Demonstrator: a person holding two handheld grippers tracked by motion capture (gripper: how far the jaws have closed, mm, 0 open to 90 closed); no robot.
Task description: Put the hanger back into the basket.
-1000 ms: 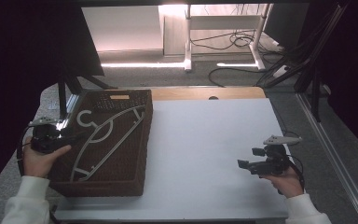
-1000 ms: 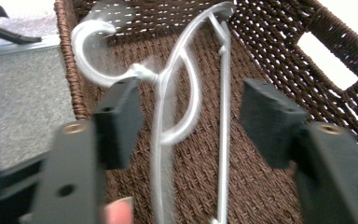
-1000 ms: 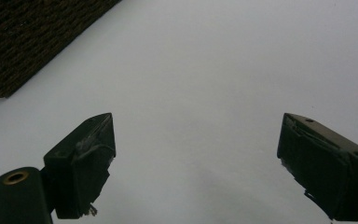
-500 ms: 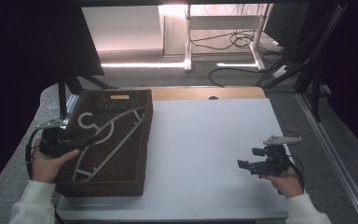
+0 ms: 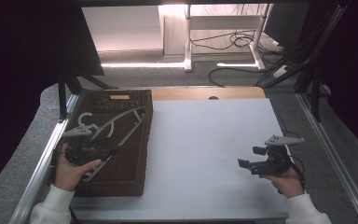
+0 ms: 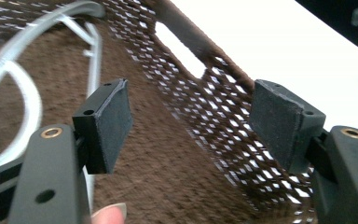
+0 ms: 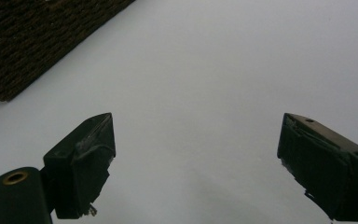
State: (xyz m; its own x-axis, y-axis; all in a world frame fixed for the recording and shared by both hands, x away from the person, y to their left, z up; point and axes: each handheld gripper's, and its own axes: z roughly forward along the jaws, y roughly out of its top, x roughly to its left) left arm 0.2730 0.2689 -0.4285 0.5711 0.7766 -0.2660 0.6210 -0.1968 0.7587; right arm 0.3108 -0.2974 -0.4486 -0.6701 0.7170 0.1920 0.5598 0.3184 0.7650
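A brown woven basket (image 5: 135, 154) stands on the left of the white table, with a white clothes hanger (image 5: 116, 122) lying inside it. My left gripper (image 5: 103, 150) hovers inside the basket over the hanger's lower part, open, nothing between its pads. In the left gripper view the hanger (image 6: 23, 70) curves at the upper left, and the basket's meshed wall (image 6: 205, 102) with a handle slot runs behind the open gripper (image 6: 191, 126). My right gripper (image 5: 243, 164) is held low over the table at the right, open and empty; its view shows the gripper (image 7: 196, 158) above bare white table.
The white table top (image 5: 205, 140) spreads between the two hands. A basket corner (image 7: 32, 37) appears at the upper left of the right gripper view. A wooden strip (image 5: 205, 93) lies along the table's far edge. Metal rails (image 5: 42, 163) flank the table. Cables (image 5: 233, 42) lie on the floor beyond.
My left gripper has moved rightward from the basket's left rim to over the hanger inside the basket. The right gripper has stayed still.
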